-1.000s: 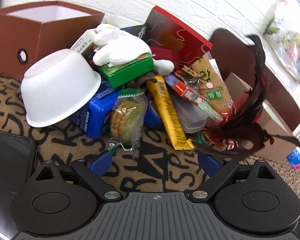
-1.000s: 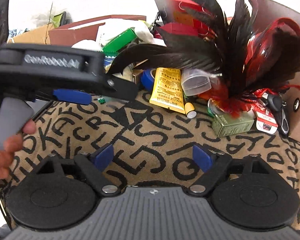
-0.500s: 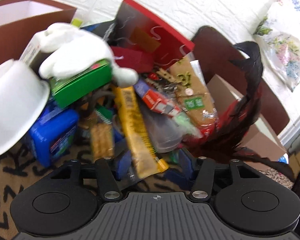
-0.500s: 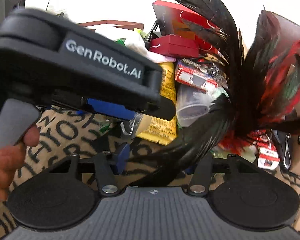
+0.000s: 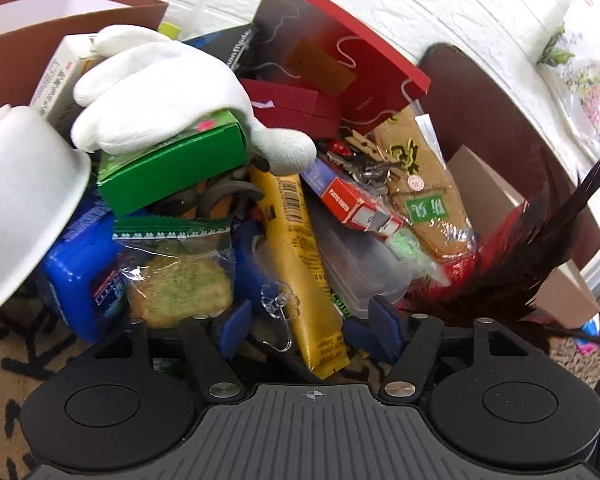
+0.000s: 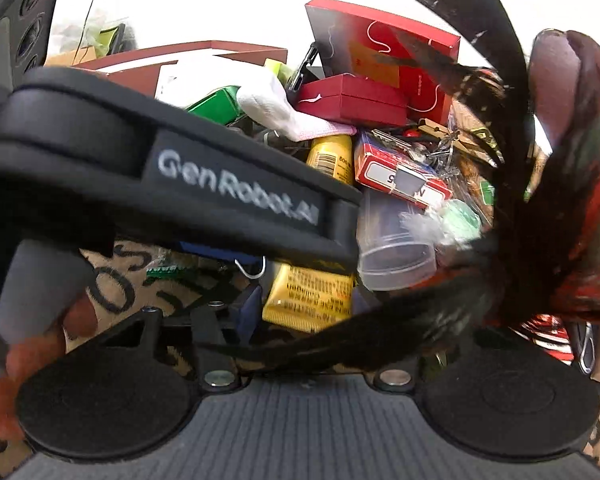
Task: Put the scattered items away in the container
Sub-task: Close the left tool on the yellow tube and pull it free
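My left gripper [image 5: 308, 326] is open, its blue pads on either side of the lower end of a yellow tube [image 5: 300, 264] that lies in a pile of clutter. A clear plastic hook [image 5: 278, 308] hangs just by its left pad. My right gripper [image 6: 320, 320] is close beside it. Black feathers [image 6: 400, 320] lie across its fingers and hide the right one, so its state is unclear. The yellow tube [image 6: 312, 300] shows just ahead of it. The brown box [image 5: 60, 36] stands open at the far left.
The pile holds a white glove [image 5: 160, 88], a green box [image 5: 176, 168], a white bowl [image 5: 16, 200], a blue pack [image 5: 84, 276], a snack bag [image 5: 180, 276], red boxes [image 5: 340, 72], a card pack [image 5: 352, 204] and a clear cup [image 6: 396, 248]. The left gripper's body [image 6: 160, 184] fills the right wrist view's left side.
Both grippers have pushed forward into the pile. The left gripper's jaws have narrowed from wide open and now straddle the yellow tube. The feathers now sweep across the right gripper.
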